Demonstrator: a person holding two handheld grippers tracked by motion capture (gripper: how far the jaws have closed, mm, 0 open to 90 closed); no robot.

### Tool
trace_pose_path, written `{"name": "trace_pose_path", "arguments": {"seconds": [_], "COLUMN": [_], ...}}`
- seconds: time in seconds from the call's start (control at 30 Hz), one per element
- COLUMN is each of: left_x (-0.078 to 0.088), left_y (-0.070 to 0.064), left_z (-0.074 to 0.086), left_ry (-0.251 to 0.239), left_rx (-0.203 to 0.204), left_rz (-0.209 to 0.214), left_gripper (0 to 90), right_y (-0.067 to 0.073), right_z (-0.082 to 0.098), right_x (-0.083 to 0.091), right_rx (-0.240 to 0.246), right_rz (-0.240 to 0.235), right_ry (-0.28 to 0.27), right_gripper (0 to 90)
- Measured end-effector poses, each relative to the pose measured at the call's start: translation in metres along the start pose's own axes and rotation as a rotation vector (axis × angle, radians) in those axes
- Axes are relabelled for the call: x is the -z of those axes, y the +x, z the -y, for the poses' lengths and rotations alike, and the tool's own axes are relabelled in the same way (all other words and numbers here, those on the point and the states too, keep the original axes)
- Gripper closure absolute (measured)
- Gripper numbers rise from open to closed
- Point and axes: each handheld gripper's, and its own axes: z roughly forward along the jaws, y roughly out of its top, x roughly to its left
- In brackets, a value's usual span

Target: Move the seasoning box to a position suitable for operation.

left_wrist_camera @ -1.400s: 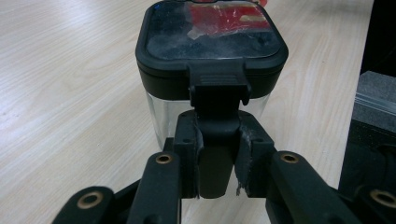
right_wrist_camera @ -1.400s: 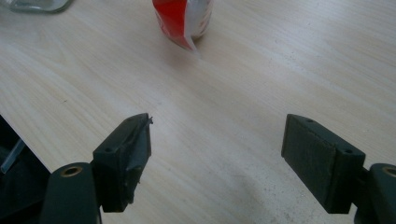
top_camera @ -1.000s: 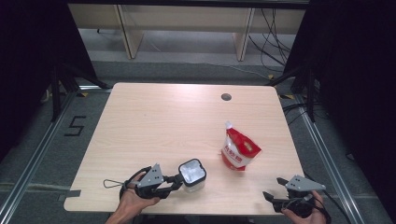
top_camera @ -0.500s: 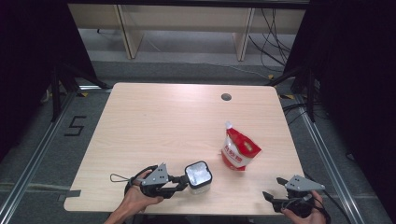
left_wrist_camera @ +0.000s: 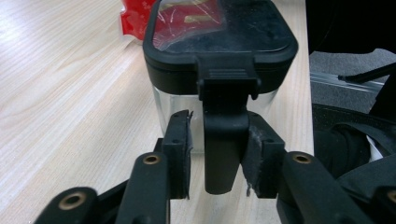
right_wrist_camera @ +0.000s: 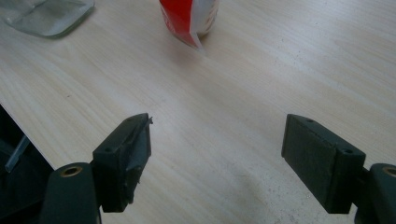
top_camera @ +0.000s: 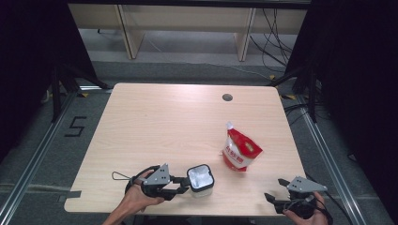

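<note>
Between jaws, smooth black handle (left_wrist_camera: 219, 140)

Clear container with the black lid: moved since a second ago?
Yes. The container has slid right along the table's near edge, closer to the red pouch, which stayed put. The left gripper straddles its latch, jaws just opening.
</note>
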Motion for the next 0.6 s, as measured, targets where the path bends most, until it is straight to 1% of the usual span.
{"name": "trace_pose_path", "arguments": {"seconds": [0.03,0.1,0.13,0.17,0.2,0.23,0.27,0.3,0.33,0.43,0.47,0.5,0.53,0.57,0.6], "left_x": [0.0001,0.0003,0.0004,0.0009,0.0018,0.0035,0.0035,0.0043,0.0049,0.0057,0.0055,0.0057,0.0063,0.0064,0.0069], "left_y": [0.0000,0.0000,0.0012,0.0022,0.0036,0.0058,0.0054,0.0057,0.0059,0.0065,0.0058,0.0068,0.0069,0.0072,0.0067], "left_z": [-0.0002,0.0001,0.0012,0.0017,0.0028,0.0034,0.0036,0.0037,0.0037,0.0039,0.0043,0.0044,0.0049,0.0050,0.0054], "left_ry": [0.001,-0.003,-0.010,-0.007,-0.010,0.003,-0.005,-0.001,-0.001,0.011,0.005,0.007,0.011,0.007,0.008], "left_rx": [0.001,0.001,0.005,0.007,0.017,0.005,0.018,0.016,0.004,0.005,0.022,0.018,0.031,0.026,0.036], "left_rz": [-0.002,-0.008,-0.016,-0.017,-0.029,-0.033,-0.029,-0.036,-0.041,-0.053,-0.061,-0.060,-0.068,-0.067,-0.075], "left_gripper": [63.9,64.8,65.3,65.3,65.4,65.5,65.4,65.3,64.6,64.1,63.7,62.9,62.1,61.3,61.0], "right_y": [0.0002,-0.0001,0.0002,0.0002,0.0004,0.0026,0.0013,0.0014,0.0013,0.0008,0.0027,0.0040,0.0039,0.0035,0.0036], "right_z": [0.0003,0.0009,0.0006,0.0006,0.0005,0.0004,0.0003,0.0003,0.0003,0.0001,0.0005,0.0005,0.0005,0.0003,0.0003], "right_x": [-0.0006,-0.0005,-0.0009,-0.0009,-0.0008,0.0000,-0.0002,-0.0002,-0.0002,-0.0003,-0.0009,-0.0008,-0.0010,-0.0010,-0.0009], "right_rx": [-0.012,-0.008,-0.014,-0.014,-0.011,-0.026,0.000,0.001,0.002,0.001,-0.025,-0.042,-0.038,-0.028,-0.029], "right_rz": [-0.013,-0.003,-0.019,-0.019,-0.014,-0.016,-0.010,-0.013,-0.013,-0.008,-0.019,-0.025,-0.021,-0.019,-0.020], "right_ry": [0.002,0.003,0.003,0.003,0.001,0.010,0.002,0.005,0.007,0.006,0.009,0.022,0.018,0.012,0.011], "right_gripper": [24.7,24.7,24.7,24.7,24.7,24.7,24.7,24.7,24.7,24.6,24.6,24.6,24.6,24.6,24.6]}}
